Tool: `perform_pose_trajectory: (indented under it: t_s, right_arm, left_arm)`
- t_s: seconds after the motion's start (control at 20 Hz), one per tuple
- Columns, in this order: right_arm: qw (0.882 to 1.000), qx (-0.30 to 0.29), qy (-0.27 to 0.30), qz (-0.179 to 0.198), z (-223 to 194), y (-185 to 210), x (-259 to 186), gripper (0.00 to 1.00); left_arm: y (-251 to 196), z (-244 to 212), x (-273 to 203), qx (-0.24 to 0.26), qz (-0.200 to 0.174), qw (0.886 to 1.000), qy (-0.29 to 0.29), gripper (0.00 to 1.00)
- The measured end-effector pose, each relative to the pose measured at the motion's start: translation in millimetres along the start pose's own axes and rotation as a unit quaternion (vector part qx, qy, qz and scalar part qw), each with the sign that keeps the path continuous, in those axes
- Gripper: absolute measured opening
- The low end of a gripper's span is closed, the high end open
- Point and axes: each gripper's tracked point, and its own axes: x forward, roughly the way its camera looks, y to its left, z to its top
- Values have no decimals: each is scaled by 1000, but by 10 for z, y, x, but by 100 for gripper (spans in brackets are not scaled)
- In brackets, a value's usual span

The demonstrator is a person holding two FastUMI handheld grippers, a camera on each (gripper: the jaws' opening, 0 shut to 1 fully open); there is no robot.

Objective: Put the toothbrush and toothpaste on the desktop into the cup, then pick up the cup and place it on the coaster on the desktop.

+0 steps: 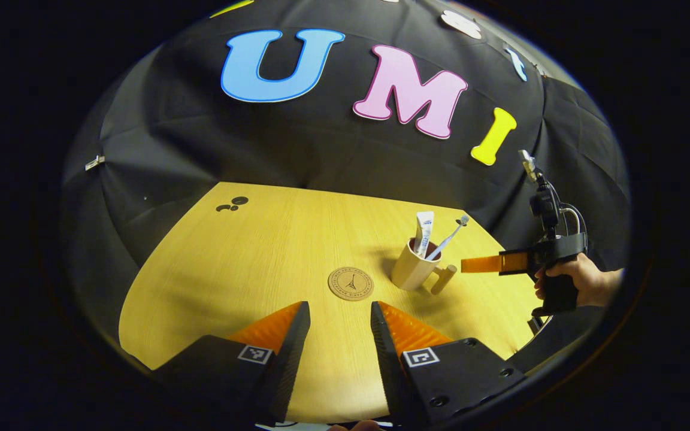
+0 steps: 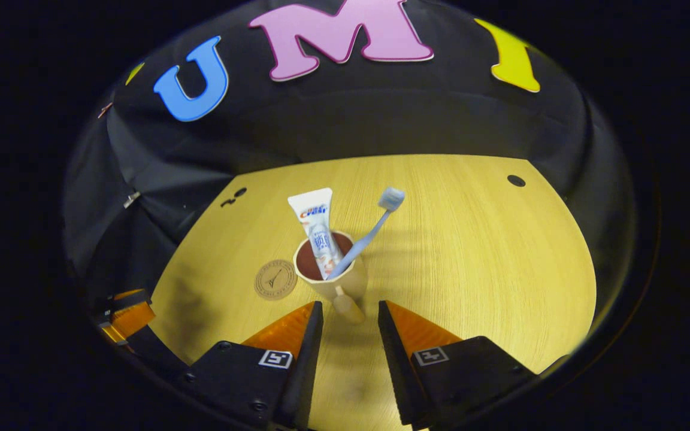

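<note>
The left gripper (image 1: pixel 340 326) is hovering over the desk (image 1: pixel 249 257) with its jaws apart, the coaster (image 1: pixel 351 283) lying just ahead. Beside it the cup (image 1: pixel 412 267) is holding the toothpaste (image 1: pixel 423 230) and toothbrush (image 1: pixel 450 236). The right gripper (image 1: pixel 481 264), in a hand (image 1: pixel 578 280), is pointing at the cup's handle.

Bright, sharp centre; soft shadows; edges bend.

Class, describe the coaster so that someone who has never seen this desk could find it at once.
Start at the wooden desk in front of the black cloth wall. Near its middle stands a cream cup holding a toothpaste and a toothbrush. The coaster lies flat beside that cup, apart from it: a thin round brown disc with a small tower drawn at its centre.
</note>
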Motion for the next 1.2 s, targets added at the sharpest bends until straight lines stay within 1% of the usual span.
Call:
perform_pose_trajectory:
  t_s: [0.1, 0.3, 0.5, 0.7, 1.05, 1.1, 1.15, 1.2]
  right_arm:
    - [999, -18, 28, -11, -68, -29, 74, 58]
    - [997, -21, 75, -20, -125, -52, 312, 58]
    - [993, -33, 112, -16, -189, 9, 564, 58]
    - [987, -67, 140, -27, -269, 2, 790, 58]
    - [980, -57, 188, -36, -349, -10, 962, 57]
    - [979, -55, 194, -36, -347, 4, 965, 48]
    - [977, -57, 201, -38, -346, 2, 971, 46]
    - [976, -60, 207, -38, -361, 16, 985, 55]
  left_arm:
    - [41, -14, 33, -9, 2, 1000, 0, 64]
    - [109, -59, 56, -14, 4, 1000, 5, 65]
    - [243, -116, 58, -21, 10, 1000, 10, 65]
    - [381, -203, 55, -40, 19, 999, 19, 65]
    - [479, -319, 41, -53, 21, 998, 31, 64]
    - [487, -322, 45, -53, 20, 998, 32, 65]
    - [488, -338, 49, -54, 20, 998, 34, 65]
    - [493, -344, 34, -54, 20, 998, 35, 64]
